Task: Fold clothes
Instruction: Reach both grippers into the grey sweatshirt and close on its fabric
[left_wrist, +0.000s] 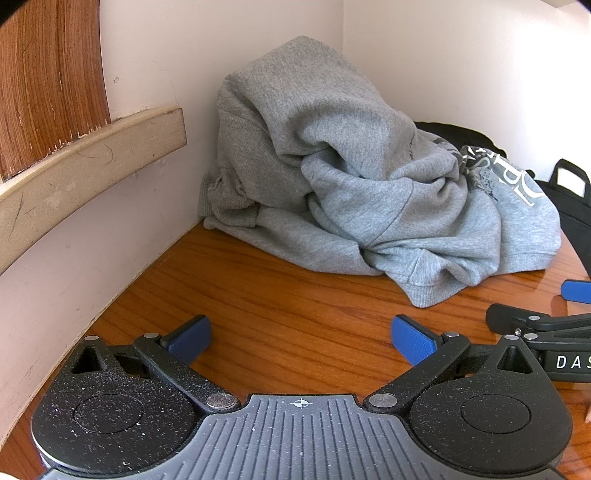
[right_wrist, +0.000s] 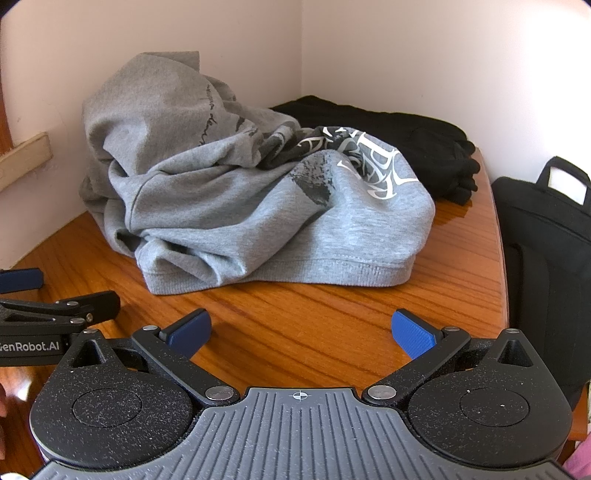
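A grey sweatshirt (left_wrist: 351, 184) with a black and white print lies crumpled in a heap on the wooden table (left_wrist: 280, 295), pushed into the wall corner. It also shows in the right wrist view (right_wrist: 240, 192). My left gripper (left_wrist: 301, 338) is open and empty, low over the table a little short of the heap. My right gripper (right_wrist: 301, 334) is open and empty too, just in front of the sweatshirt's ribbed hem. Each gripper shows at the edge of the other's view, side by side.
A black garment (right_wrist: 417, 144) lies behind the sweatshirt at the back right of the table. A black bag (right_wrist: 550, 236) stands beyond the table's right edge (right_wrist: 496, 236). White walls close the back and left. A wooden frame with a beige ledge (left_wrist: 92, 162) is on the left wall.
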